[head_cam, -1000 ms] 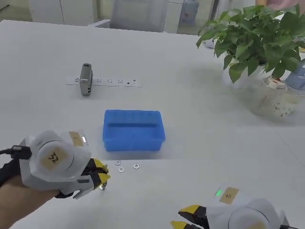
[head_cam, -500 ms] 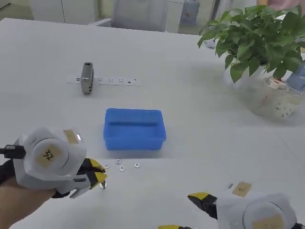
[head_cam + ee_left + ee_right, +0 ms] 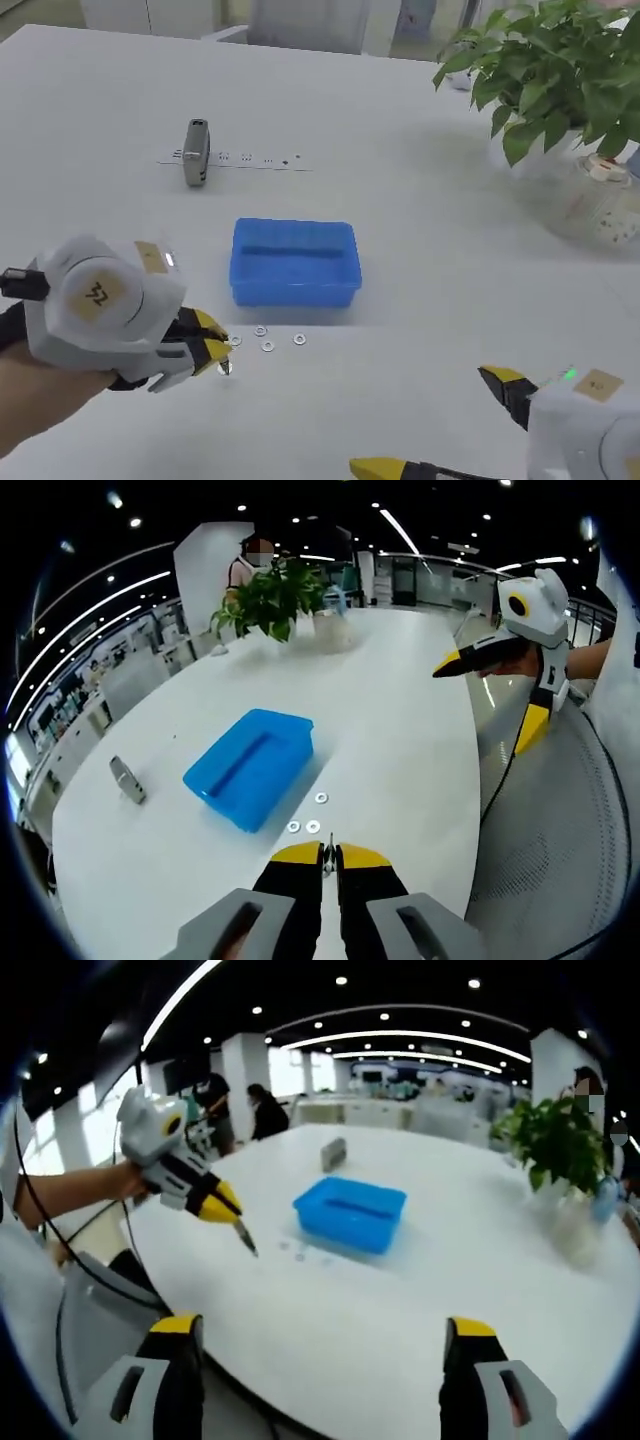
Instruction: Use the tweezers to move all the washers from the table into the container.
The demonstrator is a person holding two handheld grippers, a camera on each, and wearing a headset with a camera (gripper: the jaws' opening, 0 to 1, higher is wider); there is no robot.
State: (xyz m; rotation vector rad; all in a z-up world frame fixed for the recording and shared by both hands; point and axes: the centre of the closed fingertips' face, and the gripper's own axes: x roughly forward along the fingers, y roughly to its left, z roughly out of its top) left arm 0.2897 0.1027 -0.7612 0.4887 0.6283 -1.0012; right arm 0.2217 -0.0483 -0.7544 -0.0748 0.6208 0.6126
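**Inspector:** What has changed, nearest first?

**Assistant:** The right gripper [image 3: 430, 422]. Its jaws were narrow a second ago and now stand wide, with nothing between them. Beyond it, the left gripper [image 3: 212, 345] stays clamped on the tweezers [image 3: 224, 367]. Their tip has come closer to the washers [image 3: 267, 346].

**Inspector:** Meaning for the task?

**Assistant:** In my judgement the first pick is about to begin. The right gripper looks idle and plays no part in it.

**Inspector:** Count, please.

**Assistant:** Tweezers: one. Washers: four in the head view, lying loose on the table [image 3: 430, 290] just in front of the container [image 3: 295, 290]. The left gripper view gives three, and the fourth is probably hidden behind the jaws. Container: one, blue, and it appears empty, so every washer is still to be moved. Farther off there is one strip [image 3: 250, 160] with one grey block [image 3: 196, 152] on it. Farthest is one plant [image 3: 545, 70].
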